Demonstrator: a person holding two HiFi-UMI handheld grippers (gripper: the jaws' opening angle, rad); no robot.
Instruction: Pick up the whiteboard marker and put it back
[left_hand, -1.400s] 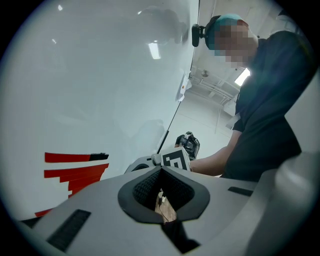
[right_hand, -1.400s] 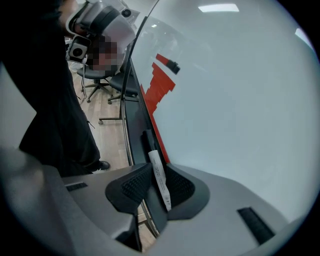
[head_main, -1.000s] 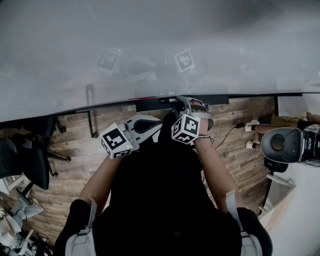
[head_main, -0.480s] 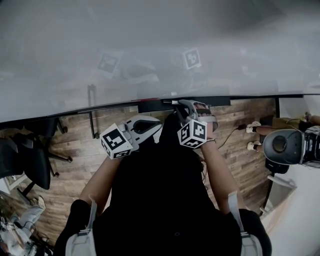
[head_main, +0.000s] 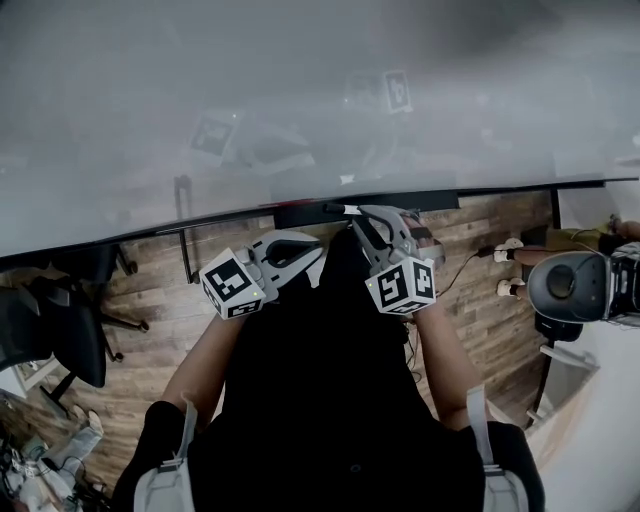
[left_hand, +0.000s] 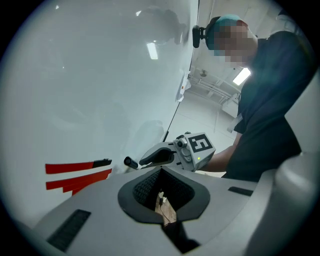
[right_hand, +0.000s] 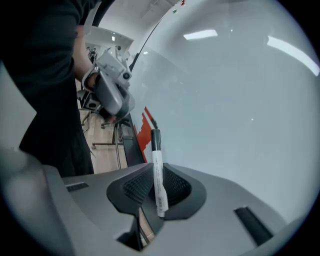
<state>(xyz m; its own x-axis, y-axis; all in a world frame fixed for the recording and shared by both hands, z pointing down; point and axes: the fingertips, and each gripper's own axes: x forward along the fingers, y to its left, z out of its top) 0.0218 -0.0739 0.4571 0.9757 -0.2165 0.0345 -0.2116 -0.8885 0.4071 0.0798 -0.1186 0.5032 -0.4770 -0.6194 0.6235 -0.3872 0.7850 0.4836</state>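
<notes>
Head view: we hold both claws close to whiteboard (head_main: 300, 110); right claw (head_main: 350, 211) nearest its lower edge, left claw (head_main: 318, 252) just beside.

Left gripper view: left claw clenched, nothing in it; red strokes (left_hand: 75, 174) on board.

Right gripper view: right claw clamped on marker (right_hand: 157, 175), black cap forward toward red strokes; we cannot tell whether it touches.

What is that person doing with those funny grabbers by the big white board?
A person stands at a whiteboard with a gripper in each hand. The right gripper is shut on a whiteboard marker, whose dark end points away from it, close to the board. The left gripper hangs beside it with jaws together and nothing in them.
</notes>
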